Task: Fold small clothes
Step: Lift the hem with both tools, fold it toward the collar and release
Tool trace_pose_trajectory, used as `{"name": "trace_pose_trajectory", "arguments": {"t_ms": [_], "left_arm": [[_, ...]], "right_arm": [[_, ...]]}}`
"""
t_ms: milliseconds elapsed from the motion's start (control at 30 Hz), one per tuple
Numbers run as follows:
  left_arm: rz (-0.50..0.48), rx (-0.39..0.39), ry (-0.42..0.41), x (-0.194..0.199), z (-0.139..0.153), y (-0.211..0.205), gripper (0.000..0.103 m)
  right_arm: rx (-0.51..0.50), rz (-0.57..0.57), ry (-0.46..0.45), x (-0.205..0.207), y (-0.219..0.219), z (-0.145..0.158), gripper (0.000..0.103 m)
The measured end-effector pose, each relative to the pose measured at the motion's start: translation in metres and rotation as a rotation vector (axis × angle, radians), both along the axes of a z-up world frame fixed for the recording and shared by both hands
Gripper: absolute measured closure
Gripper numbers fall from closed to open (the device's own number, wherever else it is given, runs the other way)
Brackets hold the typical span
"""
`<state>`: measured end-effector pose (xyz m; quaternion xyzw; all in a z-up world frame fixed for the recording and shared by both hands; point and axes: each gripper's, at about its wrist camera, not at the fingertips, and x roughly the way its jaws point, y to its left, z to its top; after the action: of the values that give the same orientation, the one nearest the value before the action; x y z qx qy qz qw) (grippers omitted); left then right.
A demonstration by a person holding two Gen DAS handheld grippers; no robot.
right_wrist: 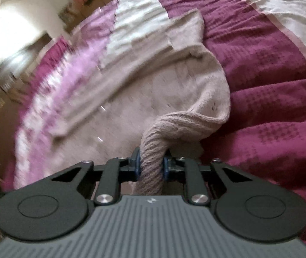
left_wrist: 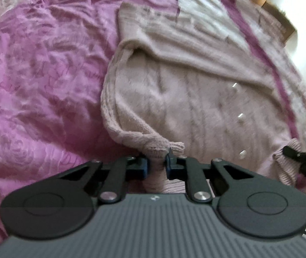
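The pale pink cable-knit buttoned cardigan lies flat on the purple floral bedspread, extending forward from both claws. Left gripper and right gripper each clench a near hem corner.

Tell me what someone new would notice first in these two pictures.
A pale pink knit cardigan with pearly buttons lies spread mid-frame on a pink floral bedspread. The left gripper and the right gripper each pinch a ribbed hem corner nearest the cameras.
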<state>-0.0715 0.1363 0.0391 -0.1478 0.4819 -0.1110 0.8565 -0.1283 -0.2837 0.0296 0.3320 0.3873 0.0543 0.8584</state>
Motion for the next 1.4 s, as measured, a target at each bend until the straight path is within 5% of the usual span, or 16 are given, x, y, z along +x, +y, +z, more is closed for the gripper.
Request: {"name": "trace_pose_trajectory", "arguments": {"t_ms": [233,600,867,1167,1400], "left_arm": [[0.019,-0.088,-0.093,0.005,0.027,0.005,0.087],[0.102,-0.216,-0.232,0.035,0.068,0.016,0.088],[0.193,-0.275,-0.293,0.098,0.083,0.016,0.088],[0.251,-0.201,-0.263,0.17,0.035,0.007,0.088],[0.247,-0.122,-0.2,0.185,-0.018,0.011,0.084]], "right_arm": [[0.207,-0.059,-0.068,0.009,-0.014,0.01,0.082],[0.251,-0.084,-0.244,0.045,-0.031,0.058,0.082],[0.295,-0.145,-0.294,0.103,-0.05,0.066,0.082],[0.288,-0.247,-0.224,0.179,-0.059,0.017,0.082],[0.089,-0.252,-0.173,0.195,-0.048,-0.031,0.081]]}}
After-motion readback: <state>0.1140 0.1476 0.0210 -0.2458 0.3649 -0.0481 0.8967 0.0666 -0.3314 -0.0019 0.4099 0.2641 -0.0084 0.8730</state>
